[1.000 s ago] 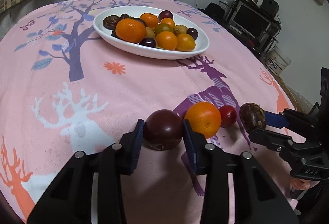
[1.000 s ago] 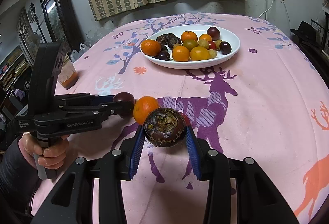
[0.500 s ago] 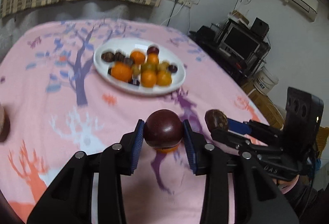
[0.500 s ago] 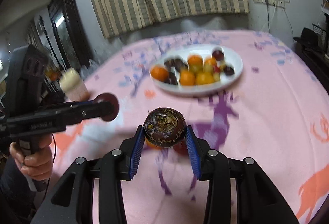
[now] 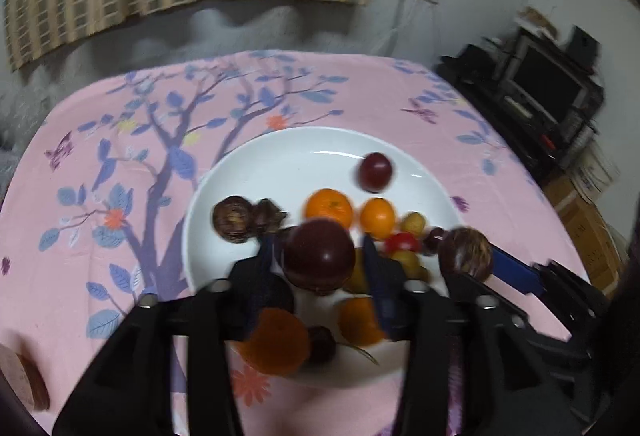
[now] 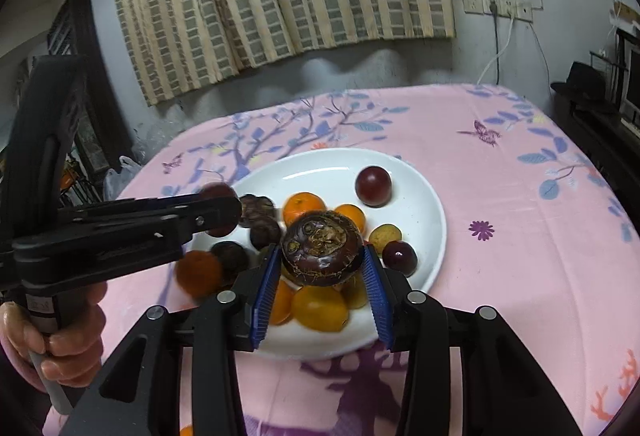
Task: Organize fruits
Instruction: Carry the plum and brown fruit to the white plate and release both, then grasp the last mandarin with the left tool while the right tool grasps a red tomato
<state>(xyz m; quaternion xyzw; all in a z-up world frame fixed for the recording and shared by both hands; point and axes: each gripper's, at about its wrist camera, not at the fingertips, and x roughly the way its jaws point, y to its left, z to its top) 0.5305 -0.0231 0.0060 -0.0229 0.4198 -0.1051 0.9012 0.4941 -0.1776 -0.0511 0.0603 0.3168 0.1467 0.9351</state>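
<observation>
On the counter (image 6: pixel 520 220), the white plate (image 6: pixel 424 204) collects the fruit, so both tools hang above it. The left hand-held gripper (image 5: pixel 320 256) clamps a dark plum (image 5: pixel 320 256) and the right hand-held gripper (image 6: pixel 322 256) a rough brown chestnut (image 6: pixel 322 252), seemingly ready to drop them among the oranges (image 6: pixel 304 208).

Dim indoor light, heavy fisheye bending with dark corners, left wrist view motion-blurred, right wrist view sharper

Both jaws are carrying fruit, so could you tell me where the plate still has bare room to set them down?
The white plate is bare along its far rim, behind the lone plum and the orange. The near half is crowded with piled oranges and small fruit. The water chestnuts fill the left side.
</observation>
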